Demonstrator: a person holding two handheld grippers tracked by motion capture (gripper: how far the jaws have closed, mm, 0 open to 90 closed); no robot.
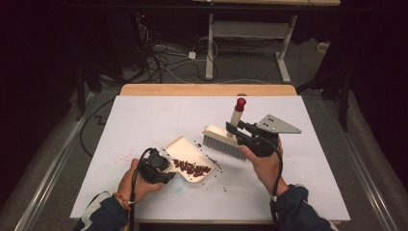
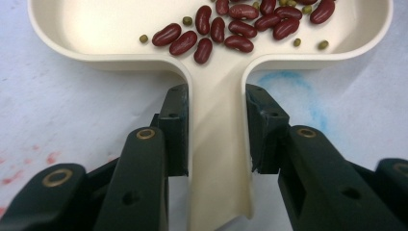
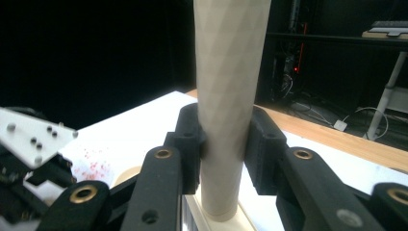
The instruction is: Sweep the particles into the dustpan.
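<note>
**Both grippers loaded: dustpan left, brush right**

Left gripper (image 2: 216,130): jaws closed onto the flat handle of the dustpan (image 2: 86,33), one pad on each edge. Grabbing the narrow neck just behind the tray looks deliberate: it keeps the pan level and stops it twisting when the brush pushes against it. In the high view the pan sits on the table (image 1: 144,115), open lip facing up and right toward the brush.

Right gripper (image 3: 226,144): jaws clamped around the round handle of the brush (image 1: 225,142), low down near the head. The handle stands close to upright, red cap on top. A low grip probably gives better control of the bristles, which rest on the table just right of the pan's lip.

Beans (image 2: 231,26): most of the red beans, plus a few small green ones, are already inside the pan, piled toward the handle end. A few strays (image 1: 223,187) lie on the table below and right of the pan, more specks near the lip.

My read: sweeping is mostly done, with stragglers left. Risk is flicking them off the table.
</note>
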